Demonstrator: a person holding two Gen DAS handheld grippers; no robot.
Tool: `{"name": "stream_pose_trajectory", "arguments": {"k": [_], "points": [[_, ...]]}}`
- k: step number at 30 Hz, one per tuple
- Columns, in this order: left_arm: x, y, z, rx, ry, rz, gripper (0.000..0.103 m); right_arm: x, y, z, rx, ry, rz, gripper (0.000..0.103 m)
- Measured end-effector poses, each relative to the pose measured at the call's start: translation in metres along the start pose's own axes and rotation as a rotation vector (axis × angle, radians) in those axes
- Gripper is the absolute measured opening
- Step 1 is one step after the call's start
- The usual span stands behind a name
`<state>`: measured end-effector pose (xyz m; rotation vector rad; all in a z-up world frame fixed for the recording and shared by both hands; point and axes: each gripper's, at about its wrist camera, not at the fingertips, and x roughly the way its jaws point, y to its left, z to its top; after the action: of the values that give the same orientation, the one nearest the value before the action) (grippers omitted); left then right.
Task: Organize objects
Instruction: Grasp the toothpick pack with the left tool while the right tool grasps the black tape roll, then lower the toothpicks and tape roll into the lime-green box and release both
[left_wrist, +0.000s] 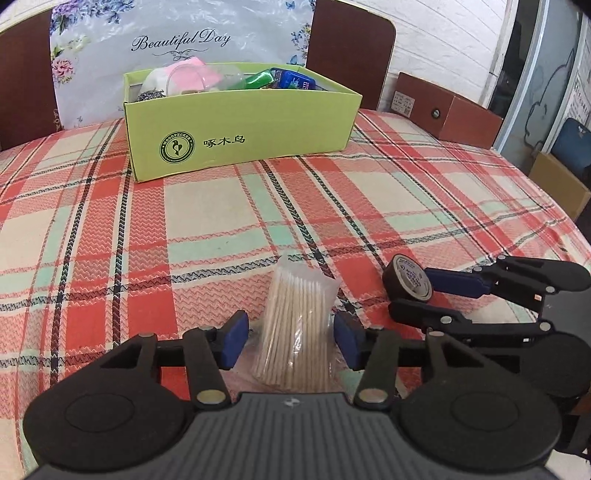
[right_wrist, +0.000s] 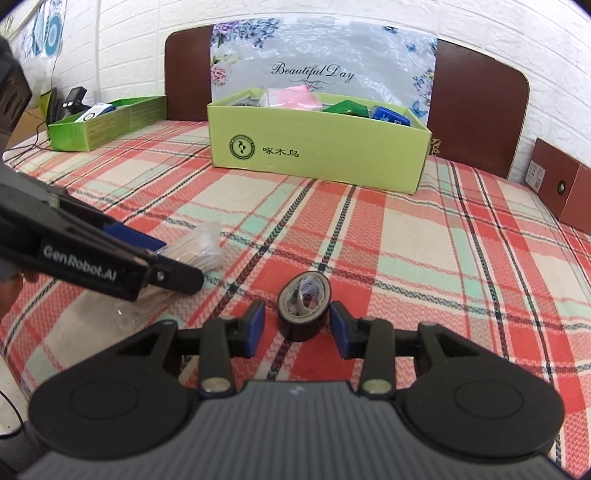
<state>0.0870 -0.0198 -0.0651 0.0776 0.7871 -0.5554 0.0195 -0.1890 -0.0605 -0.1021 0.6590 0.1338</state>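
Both grippers tilt down toward the plaid tablecloth (left_wrist: 207, 221), well short of the green box (left_wrist: 240, 144). The left gripper (left_wrist: 291, 341) is parted around a bag of cotton swabs (left_wrist: 295, 332), pads clear, its long axis running toward the box. The right gripper (right_wrist: 297, 328) brackets a black tape roll (right_wrist: 303, 310) without touching; the roll stands on edge, hole facing the camera.

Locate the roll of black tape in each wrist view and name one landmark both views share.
Left wrist view: roll of black tape at lower right, between the right gripper's jaws.
Right wrist view: low centre, on the cloth between that gripper's blue pads, not pressed.
Shared landmark: the green box with the bird logo.
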Motion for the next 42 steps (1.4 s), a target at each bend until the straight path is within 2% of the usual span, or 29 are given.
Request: {"name": "stream_pose_trajectory", "arguments": {"k": [4,6,8,9,11,14,17,22,25,27,30,34,36,39,42], "points": [[-0.001,-0.004,-0.004,0.007,-0.016,0.030,0.054,0.002,-0.004,-0.001,0.028,0.006,0.006,0.037],[0.000,-0.005,-0.004,0.005,-0.018,0.044,0.050,0.003,-0.006,-0.001,0.033,0.005,0.014,0.037],[0.000,-0.006,-0.001,0.010,-0.016,0.061,0.032,0.005,-0.006,-0.002,0.034,0.008,0.021,0.033],[0.000,-0.004,0.001,-0.001,-0.013,0.059,0.029,0.006,-0.006,-0.002,0.035,0.005,0.020,0.031],[-0.002,0.000,0.006,-0.045,-0.004,0.020,0.024,0.006,-0.008,-0.001,0.040,0.003,0.026,0.031],[-0.009,0.001,0.019,-0.079,-0.019,-0.035,0.023,0.000,-0.009,0.004,0.044,-0.027,0.037,0.030],[-0.023,0.000,0.042,-0.063,-0.080,-0.063,0.023,-0.007,-0.013,0.021,0.026,-0.080,0.047,0.030],[-0.038,-0.002,0.102,-0.045,-0.194,-0.089,0.023,-0.010,-0.026,0.064,-0.014,-0.184,0.037,0.030],[-0.037,-0.009,0.143,0.019,-0.261,-0.074,0.023,-0.007,-0.036,0.094,-0.035,-0.252,0.007,0.030],[-0.028,-0.010,0.168,0.050,-0.277,-0.063,0.023,-0.003,-0.044,0.111,-0.052,-0.285,-0.021,0.030],[-0.001,-0.007,0.200,0.045,-0.267,-0.056,0.023,0.010,-0.057,0.135,-0.057,-0.318,-0.055,0.030],[0.046,0.003,0.224,0.000,-0.208,-0.031,0.023,0.036,-0.076,0.158,-0.014,-0.326,-0.079,0.030],[0.062,0.008,0.228,0.014,-0.186,-0.017,0.023,0.051,-0.082,0.164,-0.002,-0.316,-0.086,0.031],[0.081,0.012,0.233,0.048,-0.169,0.045,0.023,0.074,-0.090,0.168,0.009,-0.291,-0.092,0.030],[0.102,0.025,0.234,0.084,-0.143,0.156,0.023,0.092,-0.097,0.172,0.014,-0.273,-0.095,0.030]]}}
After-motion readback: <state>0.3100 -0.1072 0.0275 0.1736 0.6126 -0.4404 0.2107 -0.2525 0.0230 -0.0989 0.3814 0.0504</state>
